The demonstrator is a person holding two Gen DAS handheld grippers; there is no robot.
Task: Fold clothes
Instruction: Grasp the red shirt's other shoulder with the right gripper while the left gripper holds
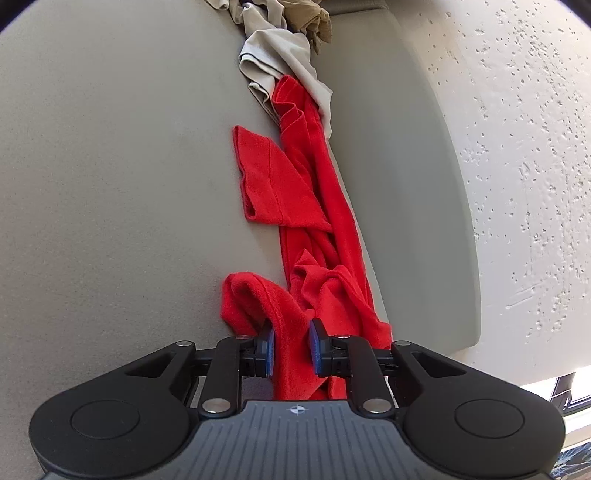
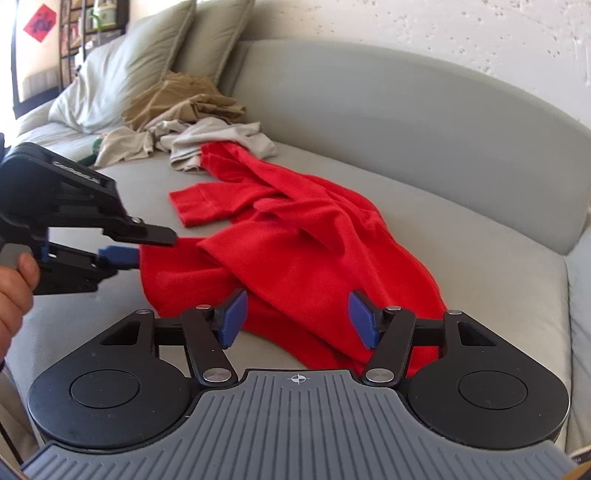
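The right tool (image 2: 297, 319) hovers low over the near edge of a red T-shirt (image 2: 295, 251), its blue pads (image 2: 233, 317) spread wide apart with nothing between them. The shirt lies crumpled and twisted along the seat of a grey sofa (image 2: 406, 122), one short sleeve (image 2: 195, 205) splayed out flat toward the left. At the shirt's left end the left tool (image 1: 290, 350) has a bunched fold of the red cloth running between its pads, though a small gap shows beside the right pad, so I cannot tell whether it grips; a hand (image 2: 14, 291) holds its handle. Beyond the shirt, touching its far end, lies a heap of beige and tan clothes (image 2: 192, 122). Behind that, grey-green cushions (image 2: 147, 55) lean against the sofa back, below a pitted white wall (image 2: 443, 26).
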